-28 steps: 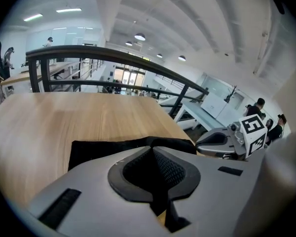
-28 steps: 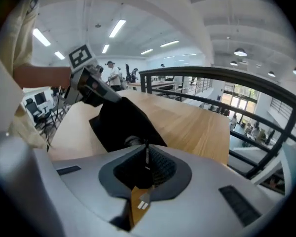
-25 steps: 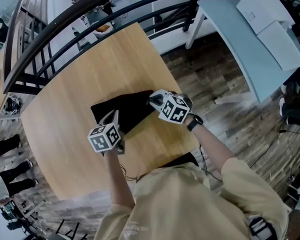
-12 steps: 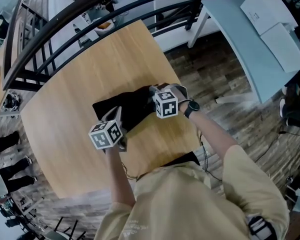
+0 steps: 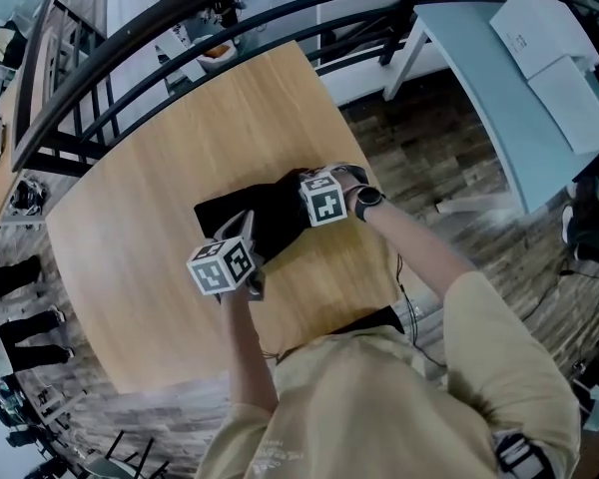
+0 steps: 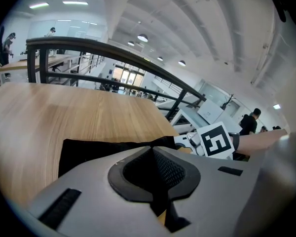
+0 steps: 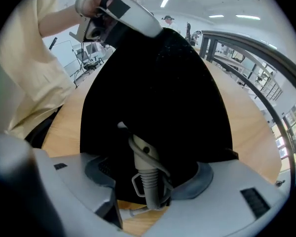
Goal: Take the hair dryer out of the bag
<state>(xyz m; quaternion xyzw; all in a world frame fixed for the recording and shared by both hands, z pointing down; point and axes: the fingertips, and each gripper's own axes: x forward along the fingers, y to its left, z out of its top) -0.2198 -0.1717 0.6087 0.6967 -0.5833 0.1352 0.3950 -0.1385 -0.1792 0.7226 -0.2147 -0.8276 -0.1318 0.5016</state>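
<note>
A black bag [image 5: 265,218] lies flat on the round wooden table [image 5: 150,168]. My left gripper [image 5: 248,226] is shut on the bag's near edge; in the left gripper view black cloth [image 6: 89,149] is pinched between its closed jaws [image 6: 153,168]. My right gripper [image 5: 304,185] points down at the bag's right end, and its jaws [image 7: 153,177] are opening. Between them the hair dryer's pale handle end [image 7: 143,162], with its ribbed cord sleeve and wire loop, sticks out of the bag's mouth [image 7: 158,83]. The pads do not press on it. The dryer's body is hidden inside.
A black curved railing [image 5: 130,58] runs behind the table. A pale blue table [image 5: 499,78] with white boxes stands at the far right on the wooden floor [image 5: 449,178]. The table's near edge is close to my body.
The right gripper has dropped and rolled toward the bag's right end, and its jaws have gone from shut to wide. The left gripper has kept its hold in place.
</note>
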